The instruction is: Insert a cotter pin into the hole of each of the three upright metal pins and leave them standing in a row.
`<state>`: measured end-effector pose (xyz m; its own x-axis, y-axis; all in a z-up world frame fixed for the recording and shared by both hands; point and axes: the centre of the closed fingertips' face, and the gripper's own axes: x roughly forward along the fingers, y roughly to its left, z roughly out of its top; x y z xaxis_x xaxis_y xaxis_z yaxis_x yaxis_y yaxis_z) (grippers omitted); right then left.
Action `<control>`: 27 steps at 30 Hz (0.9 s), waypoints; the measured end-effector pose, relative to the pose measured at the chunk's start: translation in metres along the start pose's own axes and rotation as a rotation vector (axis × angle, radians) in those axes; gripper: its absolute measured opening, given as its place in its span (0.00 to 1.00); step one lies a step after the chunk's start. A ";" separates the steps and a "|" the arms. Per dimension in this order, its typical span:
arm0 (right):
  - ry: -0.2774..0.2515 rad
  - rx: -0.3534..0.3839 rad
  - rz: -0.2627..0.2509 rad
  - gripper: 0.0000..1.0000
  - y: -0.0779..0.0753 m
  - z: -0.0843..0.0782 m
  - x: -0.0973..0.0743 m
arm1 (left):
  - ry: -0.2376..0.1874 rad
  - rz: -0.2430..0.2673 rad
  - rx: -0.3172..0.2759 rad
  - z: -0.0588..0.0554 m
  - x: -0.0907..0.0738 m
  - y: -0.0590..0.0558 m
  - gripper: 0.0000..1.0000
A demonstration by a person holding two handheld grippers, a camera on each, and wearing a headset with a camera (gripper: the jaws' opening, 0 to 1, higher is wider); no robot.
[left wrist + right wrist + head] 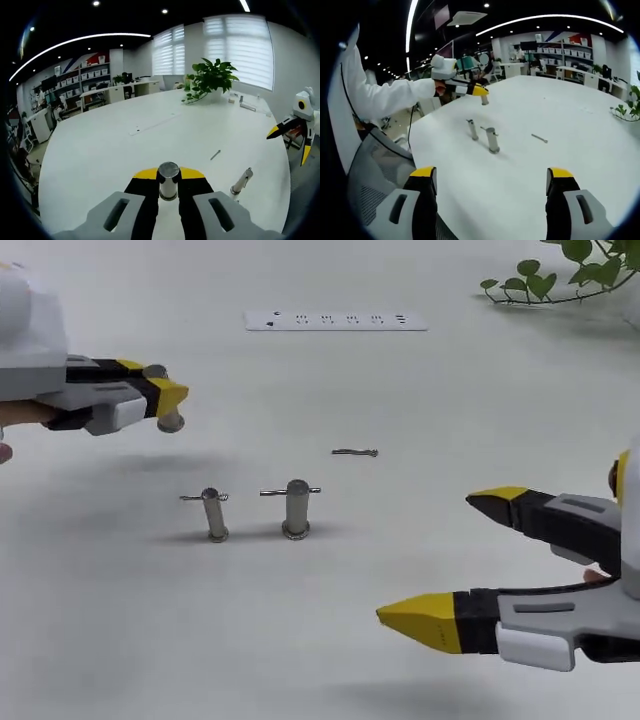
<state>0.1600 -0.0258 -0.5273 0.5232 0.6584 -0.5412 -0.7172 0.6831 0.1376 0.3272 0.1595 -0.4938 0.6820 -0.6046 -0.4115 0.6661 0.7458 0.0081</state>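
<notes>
My left gripper (165,405) is shut on a metal pin (168,418), held above the table at the left; in the left gripper view that pin (168,180) stands upright between the yellow-tipped jaws. Two metal pins stand on the white table (300,640), a thin one (215,514) and a thicker one (296,508), each with a cotter pin through its top. A loose cotter pin (355,452) lies beyond them. My right gripper (455,555) is open at the lower right, empty, and its own view shows both standing pins (492,139) ahead.
A white power strip (335,320) lies at the far side of the table. A green plant (560,270) trails in at the far right corner. Chairs and office shelves stand beyond the table edge.
</notes>
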 end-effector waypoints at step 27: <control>-0.058 0.006 0.019 0.92 0.007 0.007 -0.010 | 0.038 -0.240 0.081 0.006 -0.023 -0.150 0.10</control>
<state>0.1533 -0.0255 -0.5151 0.5354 0.6884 -0.4893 -0.7246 0.6721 0.1527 0.2133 0.0599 -0.4800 0.4910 -0.7494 -0.4442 0.8305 0.5566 -0.0210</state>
